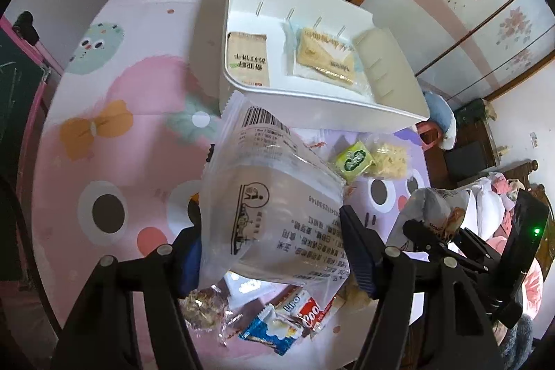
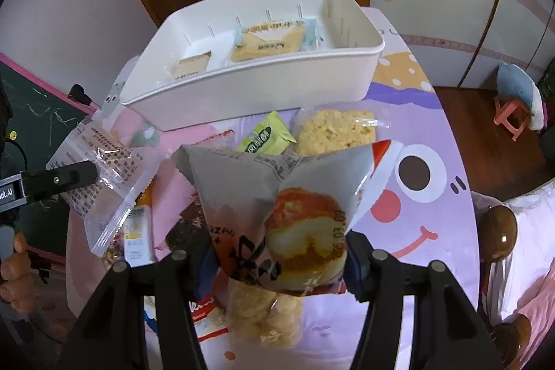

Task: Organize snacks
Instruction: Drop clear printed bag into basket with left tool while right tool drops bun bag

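Observation:
My left gripper (image 1: pixel 274 248) is shut on a clear snack bag with black print (image 1: pixel 270 193), held above the table in front of the white bin (image 1: pixel 312 96). The bag also shows in the right wrist view (image 2: pixel 100 175). My right gripper (image 2: pixel 281 262) is shut on a grey packet showing a round cake (image 2: pixel 288 207), lifted above the table; it shows in the left wrist view (image 1: pixel 430 210) too. The white bin (image 2: pixel 242 85) holds a beige cracker pack (image 1: pixel 248 59) and a yellow biscuit pack (image 1: pixel 326 58).
Loose snacks lie on the cartoon tablecloth (image 1: pixel 114 144): a green packet (image 1: pixel 353 160), a pale rice cake (image 2: pixel 336 129), a blue and red wrapper (image 1: pixel 277 321), a puffed-snack bag (image 2: pixel 267 318). A pink stool (image 2: pixel 513 113) stands right of the table.

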`<state>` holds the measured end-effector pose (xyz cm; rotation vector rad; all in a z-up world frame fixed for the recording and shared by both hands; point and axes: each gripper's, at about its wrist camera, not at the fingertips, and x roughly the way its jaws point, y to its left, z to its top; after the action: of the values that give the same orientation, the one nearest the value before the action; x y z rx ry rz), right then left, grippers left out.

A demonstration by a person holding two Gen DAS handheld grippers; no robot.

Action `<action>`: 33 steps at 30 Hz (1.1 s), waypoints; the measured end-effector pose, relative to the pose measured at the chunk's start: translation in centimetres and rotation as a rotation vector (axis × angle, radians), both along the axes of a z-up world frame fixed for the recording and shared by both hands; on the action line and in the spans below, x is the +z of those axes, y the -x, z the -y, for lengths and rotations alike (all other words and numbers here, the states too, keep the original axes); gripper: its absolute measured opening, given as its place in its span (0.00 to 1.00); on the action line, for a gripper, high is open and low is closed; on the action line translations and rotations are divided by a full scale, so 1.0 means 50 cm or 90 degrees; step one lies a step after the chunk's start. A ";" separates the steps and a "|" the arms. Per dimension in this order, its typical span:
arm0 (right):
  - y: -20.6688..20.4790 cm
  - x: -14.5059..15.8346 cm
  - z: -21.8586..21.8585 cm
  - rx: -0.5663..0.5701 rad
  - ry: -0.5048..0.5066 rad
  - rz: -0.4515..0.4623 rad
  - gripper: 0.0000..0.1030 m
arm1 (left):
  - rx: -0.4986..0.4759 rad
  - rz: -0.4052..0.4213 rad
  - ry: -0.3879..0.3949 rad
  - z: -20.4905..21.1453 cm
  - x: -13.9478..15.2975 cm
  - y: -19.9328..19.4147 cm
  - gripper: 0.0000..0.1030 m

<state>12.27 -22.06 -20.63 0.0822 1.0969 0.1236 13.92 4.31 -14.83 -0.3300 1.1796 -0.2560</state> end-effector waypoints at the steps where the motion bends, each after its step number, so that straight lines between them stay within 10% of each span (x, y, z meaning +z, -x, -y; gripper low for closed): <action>1: 0.000 0.003 -0.003 0.001 -0.002 0.002 0.57 | 0.001 0.004 0.001 0.001 0.008 0.007 0.65; 22: 0.003 0.341 -0.029 0.023 -0.012 0.194 0.57 | -0.002 0.256 -0.114 0.046 0.400 0.035 0.63; 33: -0.095 0.458 -0.029 -0.016 -0.010 0.265 0.58 | -0.018 0.285 -0.151 0.102 0.440 -0.102 0.60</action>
<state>17.01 -20.61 2.29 0.0801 0.6793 0.1208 19.04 -0.80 7.19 -0.0414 0.7619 -0.1979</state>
